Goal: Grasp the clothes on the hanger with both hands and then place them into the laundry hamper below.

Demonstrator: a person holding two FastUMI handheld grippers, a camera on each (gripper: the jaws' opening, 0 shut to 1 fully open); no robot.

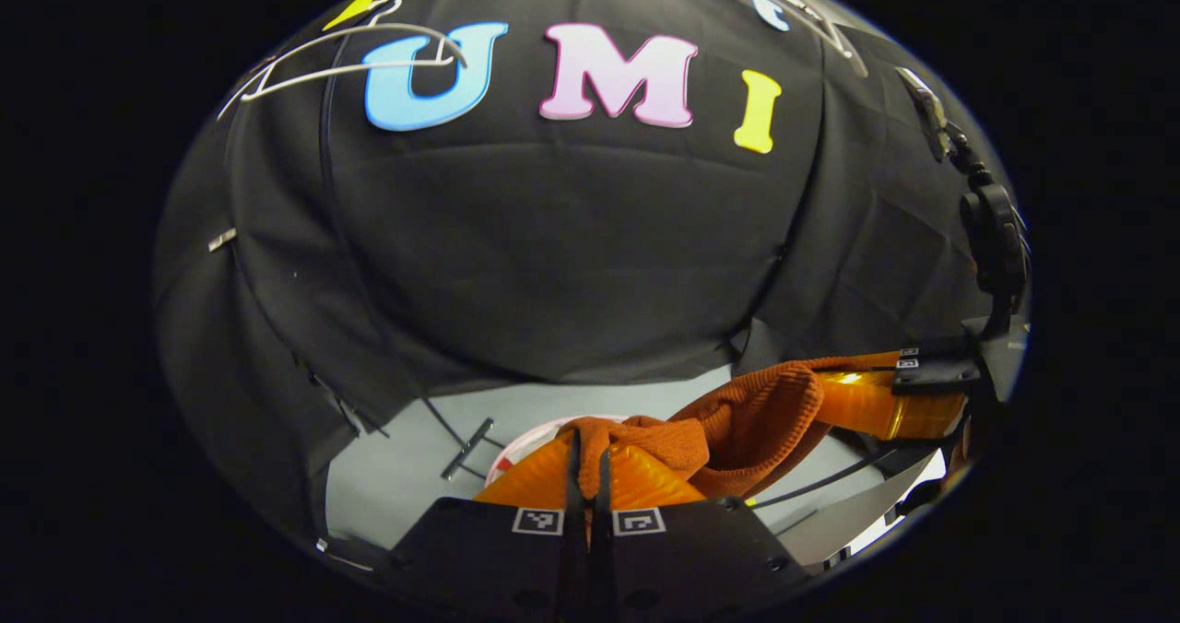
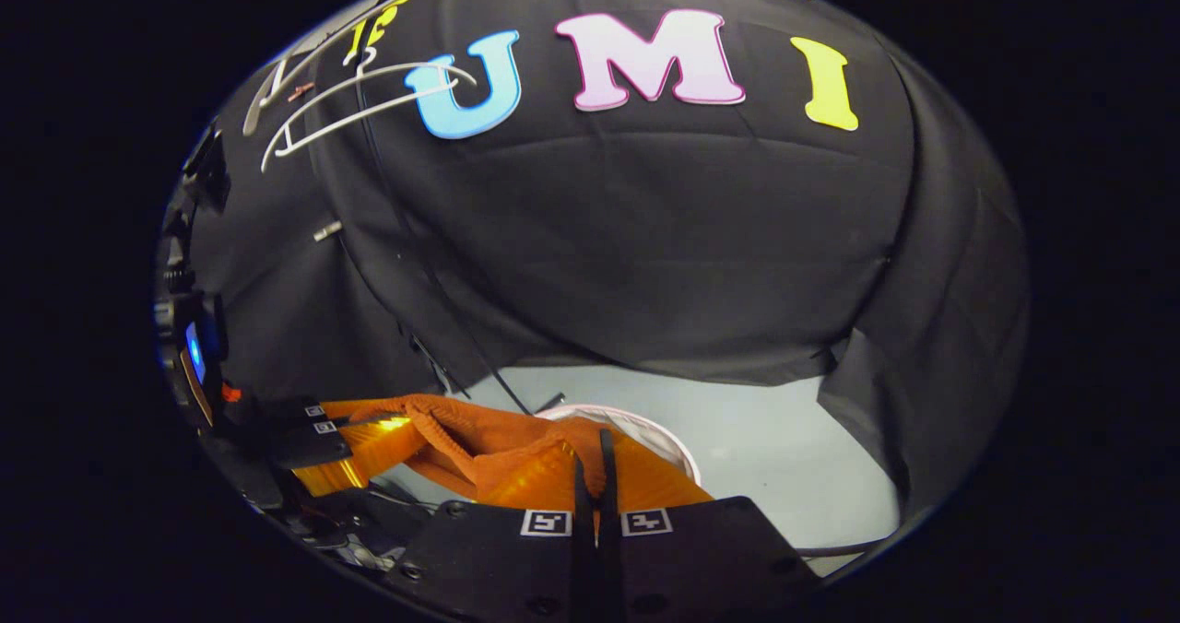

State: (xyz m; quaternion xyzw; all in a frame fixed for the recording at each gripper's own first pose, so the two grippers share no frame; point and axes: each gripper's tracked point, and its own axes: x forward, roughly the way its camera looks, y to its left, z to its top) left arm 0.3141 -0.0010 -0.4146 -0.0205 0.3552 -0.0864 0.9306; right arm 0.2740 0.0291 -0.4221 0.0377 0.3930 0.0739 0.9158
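Observation:
An orange knit garment hangs stretched between both grippers. In the left gripper view my left gripper is shut on one bunched end of it, and the right gripper holds the other end farther right. In the right gripper view my right gripper is shut on the garment, with the left gripper at the lower left. A round white hamper rim lies just below and behind the cloth, also seen as the hamper rim. The bare white hanger hangs high up at the left.
The grey floor spreads around the hamper, bounded by the black cloth wall. A black cable and a small metal bracket lie on the floor left of the hamper. A black device on a stand sits at the right edge.

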